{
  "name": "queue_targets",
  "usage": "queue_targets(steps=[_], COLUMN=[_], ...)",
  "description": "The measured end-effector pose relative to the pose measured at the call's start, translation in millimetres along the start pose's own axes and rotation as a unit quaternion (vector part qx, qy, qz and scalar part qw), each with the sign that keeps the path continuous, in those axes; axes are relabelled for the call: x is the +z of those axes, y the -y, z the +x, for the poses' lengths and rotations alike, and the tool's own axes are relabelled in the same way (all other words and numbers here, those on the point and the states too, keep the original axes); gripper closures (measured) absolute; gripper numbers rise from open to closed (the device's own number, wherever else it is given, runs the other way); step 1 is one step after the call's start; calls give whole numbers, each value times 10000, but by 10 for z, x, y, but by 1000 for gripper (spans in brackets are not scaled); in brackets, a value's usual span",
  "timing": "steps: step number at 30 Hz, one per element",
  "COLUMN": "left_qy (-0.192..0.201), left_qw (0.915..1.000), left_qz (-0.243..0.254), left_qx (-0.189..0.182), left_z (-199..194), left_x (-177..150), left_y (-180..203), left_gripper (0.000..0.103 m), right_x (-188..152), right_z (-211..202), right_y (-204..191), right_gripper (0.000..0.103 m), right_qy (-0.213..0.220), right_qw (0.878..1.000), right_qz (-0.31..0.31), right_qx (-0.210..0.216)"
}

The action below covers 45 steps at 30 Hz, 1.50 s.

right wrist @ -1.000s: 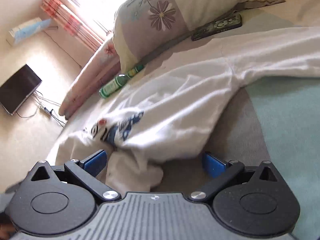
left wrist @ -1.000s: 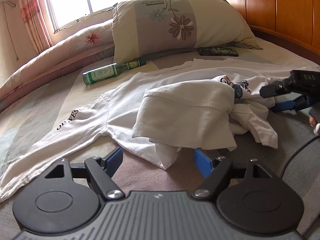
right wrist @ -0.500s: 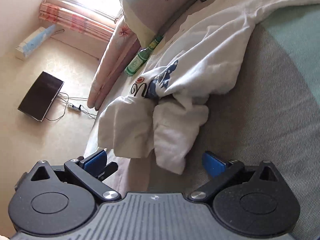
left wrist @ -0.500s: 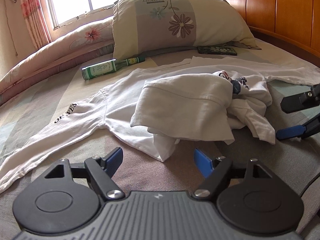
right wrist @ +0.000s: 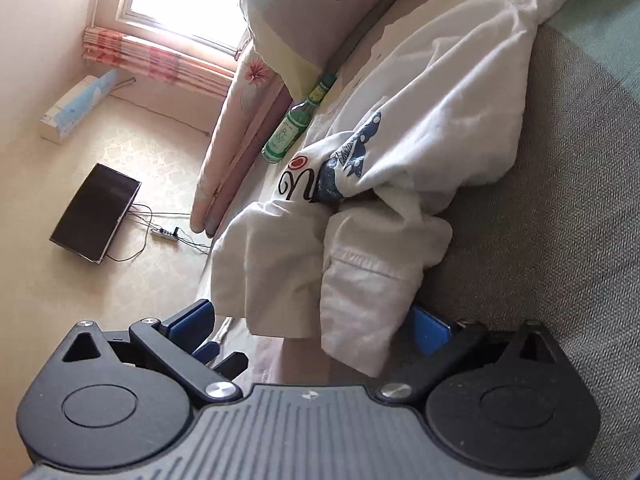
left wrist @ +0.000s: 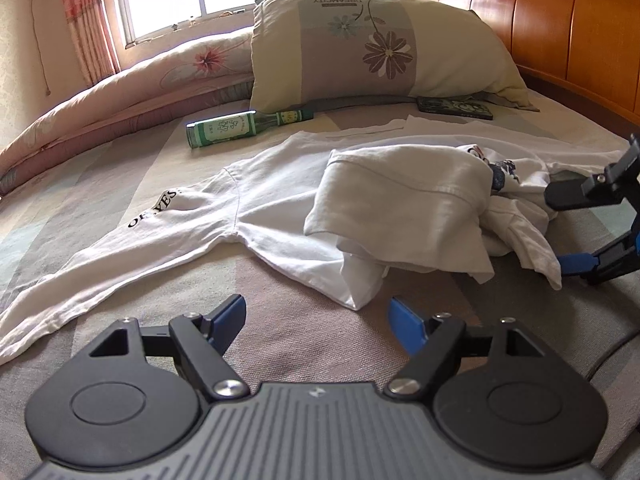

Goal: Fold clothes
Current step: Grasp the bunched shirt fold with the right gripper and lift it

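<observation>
A white long-sleeved shirt (left wrist: 280,200) lies crumpled on the bed, one sleeve with black letters stretched to the left. Its hem is folded back over the body, and a blue and red print (right wrist: 340,164) shows in the bunch. My left gripper (left wrist: 316,312) stands open just above the sheet, short of the shirt's nearest fold, with nothing between its fingers. My right gripper (right wrist: 312,320) is at the right side of the bunch (left wrist: 560,232), turned on its side. Its jaws are closing with a hanging flap of the shirt (right wrist: 360,300) between them, and the pads do not press on it.
A green glass bottle (left wrist: 240,130) lies beyond the shirt, in front of a flowered pillow (left wrist: 372,48). A dark flat case (left wrist: 456,108) sits by the pillow. A rolled quilt (left wrist: 120,96) lines the far left and a wooden headboard (left wrist: 560,20) the right. Grey bedsheet (right wrist: 540,240) lies beside the bunch.
My right gripper has rolled and moved in on the bunched shirt, so the loose flap now hangs between its jaws. The left gripper has kept still.
</observation>
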<state>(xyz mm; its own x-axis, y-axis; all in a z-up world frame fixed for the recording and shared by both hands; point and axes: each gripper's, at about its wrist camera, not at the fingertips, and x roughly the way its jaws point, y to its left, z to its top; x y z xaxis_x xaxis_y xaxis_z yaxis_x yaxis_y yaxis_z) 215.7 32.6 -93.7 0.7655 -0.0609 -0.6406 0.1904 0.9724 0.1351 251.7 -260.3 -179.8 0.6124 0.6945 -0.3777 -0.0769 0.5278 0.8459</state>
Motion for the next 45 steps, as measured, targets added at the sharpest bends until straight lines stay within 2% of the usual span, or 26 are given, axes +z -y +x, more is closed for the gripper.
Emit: queue_targets(steps=[2,4,6,8,10,13,19,22,24,25,28,31,33,34,39,40,42,45], left_qy=[5,81,149,141,108,193,261,251,241,234,208,179,149,125,-45,-73,-128,-127], left_qw=[10000,10000,9999,9999,9999,9998,9996,9997,9997,9997,9996,9995,9995,9995,9998,9998,9997,9997], left_qz=[-32,-28,-17,-24,-38,-1,-15,-43,-41,-38,-53,-59,-53,-56,-87,-95,-110,-95], left_qx=[14,-37,-68,-25,47,34,46,26,-29,-65,-170,-263,-284,-276,-179,-176,-169,-185], left_z=[-9,-63,-116,-138,-161,-274,-452,-500,-515,-517,-517,-512,-503,-491,-378,-356,-312,-306], left_x=[4,7,8,12,23,41,28,0,-19,-29,-56,-77,-95,-105,-143,-147,-155,-159], left_y=[-5,-8,-18,-25,-26,-35,-85,-82,-59,-43,4,29,28,18,-29,-30,-33,-23], left_gripper=[24,24,24,24,24,24,24,24,24,24,24,24,24,24,24,24,24,24], right_x=[66,119,143,116,120,142,17,-49,-76,-85,-120,-161,-174,-176,-26,8,49,52], right_z=[73,81,73,57,55,38,-382,-669,-817,-863,-878,-723,-572,-500,-221,-156,-57,-74], right_y=[23,126,255,407,425,277,-141,-289,-305,-293,-146,73,225,293,406,398,374,343], right_gripper=[12,27,64,89,89,86,87,97,97,96,79,71,57,56,61,64,82,86], right_qy=[124,248,352,415,422,344,336,352,278,235,226,228,255,329,838,809,737,687], right_qw=[9999,9991,9978,9966,9960,9951,9957,9940,9937,9939,9939,9942,9922,9913,9871,9884,9908,9913], right_qz=[29,265,501,663,738,707,101,-213,-258,-263,75,624,988,1125,1354,1269,1066,996], right_qx=[-106,-201,-267,-264,-281,-594,-858,-1009,-1056,-1042,-1081,-850,-711,-599,-160,-222,-390,-510])
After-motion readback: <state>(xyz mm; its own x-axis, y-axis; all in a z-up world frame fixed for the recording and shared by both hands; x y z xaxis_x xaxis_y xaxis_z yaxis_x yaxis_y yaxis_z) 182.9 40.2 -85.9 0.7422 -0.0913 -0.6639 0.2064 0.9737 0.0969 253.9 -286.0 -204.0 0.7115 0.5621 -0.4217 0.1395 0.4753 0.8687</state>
